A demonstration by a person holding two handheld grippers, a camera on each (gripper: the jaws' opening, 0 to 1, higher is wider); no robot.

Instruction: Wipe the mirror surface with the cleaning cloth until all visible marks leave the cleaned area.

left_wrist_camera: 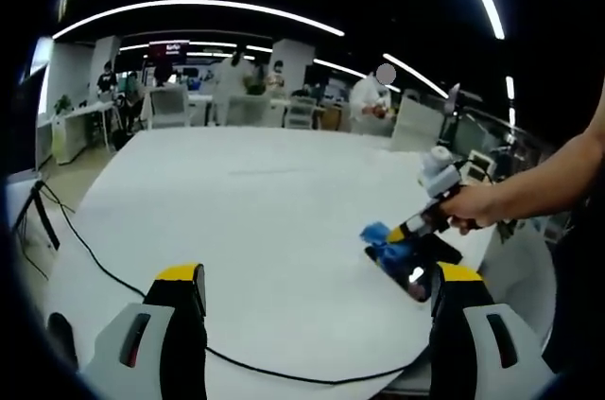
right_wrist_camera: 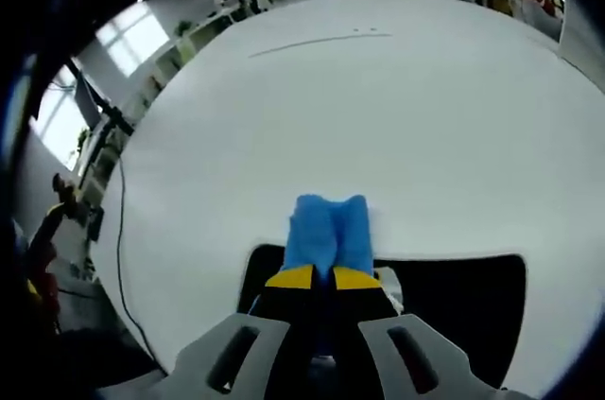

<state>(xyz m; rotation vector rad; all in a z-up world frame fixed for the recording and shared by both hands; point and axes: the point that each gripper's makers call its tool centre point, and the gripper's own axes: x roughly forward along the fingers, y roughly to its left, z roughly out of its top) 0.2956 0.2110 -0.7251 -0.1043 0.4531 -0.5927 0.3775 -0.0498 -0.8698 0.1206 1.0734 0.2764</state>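
The mirror [right_wrist_camera: 473,296] lies flat close to the near right edge of the white surface [left_wrist_camera: 265,220], with wide bare room to its left and far side. It reads as a dark rectangular slab. The right tool [right_wrist_camera: 323,277] is clenched on the blue cleaning cloth [right_wrist_camera: 329,230], which bulges past the yellow tips over the mirror's far edge. In the left gripper view a hand [left_wrist_camera: 473,203] holds that tool beside the mirror. The left tool [left_wrist_camera: 319,298] hovers released, jaws wide apart. A black cable [left_wrist_camera: 104,268] trails across the near left; people and office chairs stand far behind
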